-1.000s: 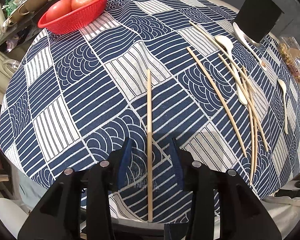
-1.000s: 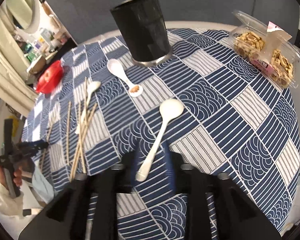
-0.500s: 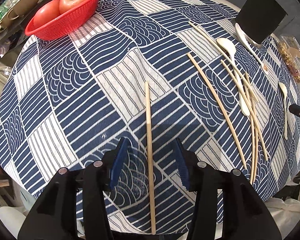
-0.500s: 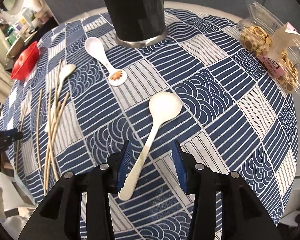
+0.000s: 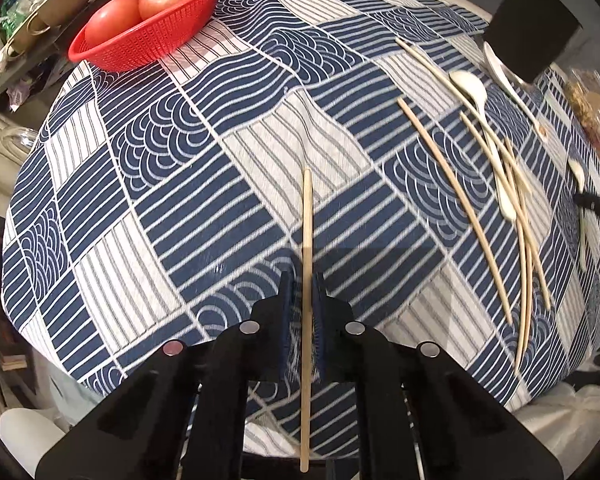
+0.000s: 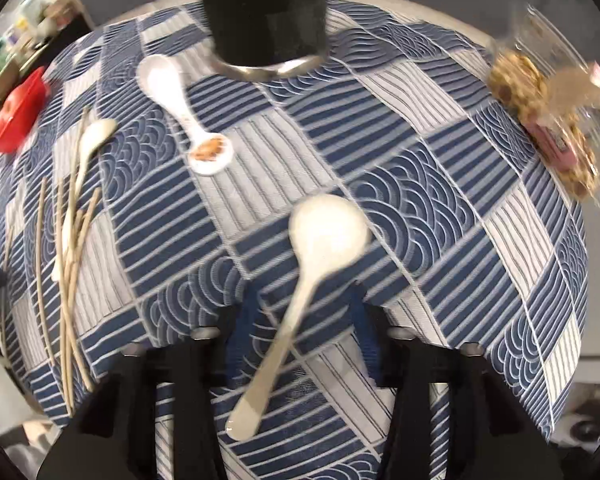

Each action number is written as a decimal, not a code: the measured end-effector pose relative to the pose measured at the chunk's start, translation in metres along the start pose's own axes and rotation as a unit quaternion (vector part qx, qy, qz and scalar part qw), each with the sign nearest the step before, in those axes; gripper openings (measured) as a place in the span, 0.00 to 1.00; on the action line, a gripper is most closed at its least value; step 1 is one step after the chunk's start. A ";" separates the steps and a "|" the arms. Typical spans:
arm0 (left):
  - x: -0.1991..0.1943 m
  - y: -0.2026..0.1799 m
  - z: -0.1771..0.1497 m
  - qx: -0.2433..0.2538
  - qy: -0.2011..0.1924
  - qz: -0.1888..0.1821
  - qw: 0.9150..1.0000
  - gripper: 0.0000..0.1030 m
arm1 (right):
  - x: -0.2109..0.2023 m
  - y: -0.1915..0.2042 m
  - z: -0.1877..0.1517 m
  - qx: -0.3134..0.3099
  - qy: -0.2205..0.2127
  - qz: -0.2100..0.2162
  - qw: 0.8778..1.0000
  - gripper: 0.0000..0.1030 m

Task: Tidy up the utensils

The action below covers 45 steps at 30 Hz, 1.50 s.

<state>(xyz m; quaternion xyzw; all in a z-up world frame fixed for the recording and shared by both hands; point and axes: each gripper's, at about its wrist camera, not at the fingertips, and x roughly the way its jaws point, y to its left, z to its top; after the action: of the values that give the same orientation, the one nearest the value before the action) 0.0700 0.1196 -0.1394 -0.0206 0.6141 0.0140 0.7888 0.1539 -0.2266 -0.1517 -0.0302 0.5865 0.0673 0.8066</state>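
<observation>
A single wooden chopstick (image 5: 307,248) lies on the blue patterned tablecloth (image 5: 204,200), pointing away from me. My left gripper (image 5: 303,280) has closed down on it, pads almost touching its sides. Several more chopsticks (image 5: 456,196) and a white spoon (image 5: 484,120) lie to the right. In the right wrist view a white spoon (image 6: 320,248) lies between the fingers of my open right gripper (image 6: 300,300), its handle toward me. A second white spoon (image 6: 180,104) and the black utensil cup (image 6: 264,12) stand beyond it.
A red basket (image 5: 140,40) with two apples sits at the far left. A clear box of cookies (image 6: 548,120) sits at the right edge. The chopstick pile (image 6: 72,248) lies left of the right gripper. The table edge is just below both grippers.
My left gripper has closed from wide open to tight around the single chopstick. My right gripper has moved forward over the spoon's handle, toward the black cup.
</observation>
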 end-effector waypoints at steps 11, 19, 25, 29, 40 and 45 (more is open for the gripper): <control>-0.014 0.030 -0.047 -0.041 0.021 -0.020 0.999 0.05 | -0.006 -0.056 -0.013 0.103 0.004 0.075 0.992 0.07; -0.020 0.041 -0.051 -0.047 0.014 -0.011 0.999 0.05 | -0.032 -0.081 -0.025 0.129 -0.029 0.093 0.987 0.07; -0.026 0.042 -0.033 -0.050 -0.005 -0.005 0.999 0.05 | -0.054 -0.087 -0.027 0.130 -0.059 0.085 0.986 0.07; -0.036 0.040 -0.018 -0.051 -0.025 -0.007 0.998 0.05 | -0.074 -0.096 -0.027 0.132 -0.084 0.081 0.984 0.07; -0.071 0.003 0.017 -0.024 -0.086 -0.012 0.996 0.05 | -0.129 -0.105 -0.013 0.104 -0.152 0.086 0.979 0.07; -0.082 -0.021 0.038 -0.003 -0.103 -0.019 0.994 0.05 | -0.146 -0.103 -0.003 0.089 -0.186 0.091 0.974 0.07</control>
<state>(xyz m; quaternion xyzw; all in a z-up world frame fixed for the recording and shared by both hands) 0.0879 0.1010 -0.0505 -0.0326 0.5289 0.0028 0.8481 0.1219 -0.3391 -0.0166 0.1080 0.4298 0.0921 0.8917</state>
